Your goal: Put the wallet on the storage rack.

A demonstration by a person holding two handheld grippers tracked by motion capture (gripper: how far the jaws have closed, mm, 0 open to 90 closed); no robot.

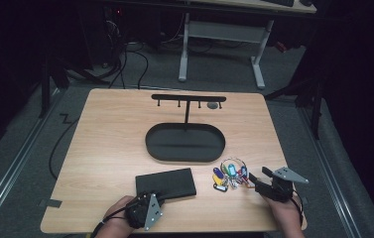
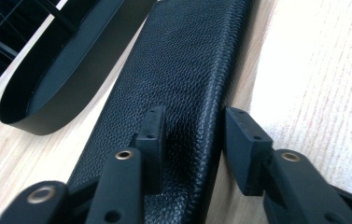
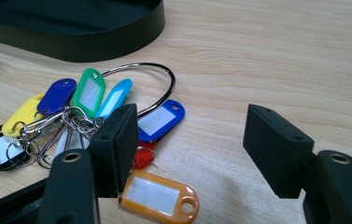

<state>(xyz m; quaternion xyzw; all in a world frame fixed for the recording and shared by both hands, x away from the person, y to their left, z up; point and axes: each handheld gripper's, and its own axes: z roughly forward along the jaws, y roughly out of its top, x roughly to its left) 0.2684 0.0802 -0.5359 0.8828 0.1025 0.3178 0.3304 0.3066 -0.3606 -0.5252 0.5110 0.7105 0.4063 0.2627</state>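
So the left tool (image 2: pixel 190 140) straddles the long edge of the black leather wallet (image 1: pixel 165 183) lying flat on the surface (image 1: pixel 105 144), jaws not pinching yet, probably lining up a grab, while the right tool (image 3: pixel 190 144) hovers wide open, holding nothing, by the key tags (image 3: pixel 89 116).

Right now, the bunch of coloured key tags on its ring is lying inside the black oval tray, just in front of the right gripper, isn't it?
Not quite. The bunch of coloured key tags does lie just in front of the right gripper, but on the bare wooden table, not inside the black oval tray, which sits farther back. The high view shows this, and the right gripper view shows the tags resting on wood.
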